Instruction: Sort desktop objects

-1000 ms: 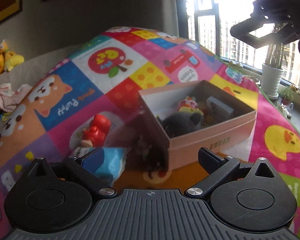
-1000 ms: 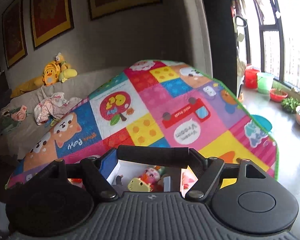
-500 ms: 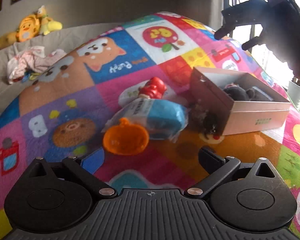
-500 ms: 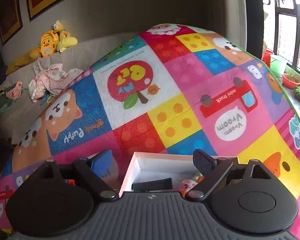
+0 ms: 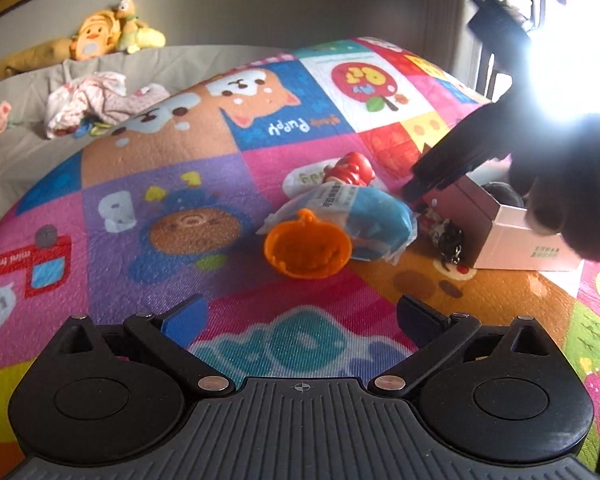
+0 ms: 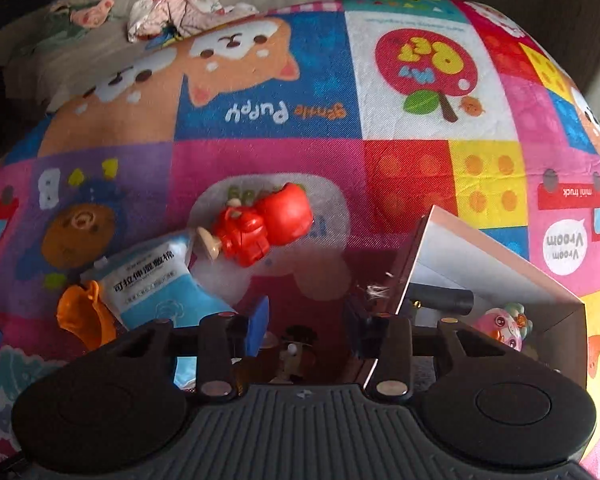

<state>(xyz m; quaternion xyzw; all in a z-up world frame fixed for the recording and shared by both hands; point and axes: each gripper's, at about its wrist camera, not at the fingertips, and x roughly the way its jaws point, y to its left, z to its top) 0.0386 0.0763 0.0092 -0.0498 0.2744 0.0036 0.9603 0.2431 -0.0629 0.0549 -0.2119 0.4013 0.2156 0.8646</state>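
Observation:
On the colourful play mat lie an orange pumpkin cup [image 5: 306, 245], a blue and white packet [image 5: 364, 216] and a red toy figure [image 5: 350, 170]. A small dark keychain figure [image 5: 446, 236] lies against the pink cardboard box [image 5: 516, 240]. My left gripper [image 5: 300, 316] is open and empty, near of the cup. My right gripper [image 6: 306, 320] is open, low over the dark figure [image 6: 296, 344], beside the box wall [image 6: 408, 256]. The red figure [image 6: 260, 226], packet [image 6: 156, 284] and cup [image 6: 82, 316] lie left of it. It shows in the left view [image 5: 416, 186] at the box corner.
The box [image 6: 480, 264] holds a black cylinder [image 6: 440, 300], a pink toy [image 6: 500, 326] and a grey plush [image 5: 500, 194]. A grey sofa [image 5: 28, 92] with clothes [image 5: 96, 98] and yellow plush toys [image 5: 108, 30] lies behind the mat. A bright window is at right.
My right gripper dropped the black cylinder into the box, then came down from above the box to the mat beside it. My left gripper pulled back and swung left, away from the box.

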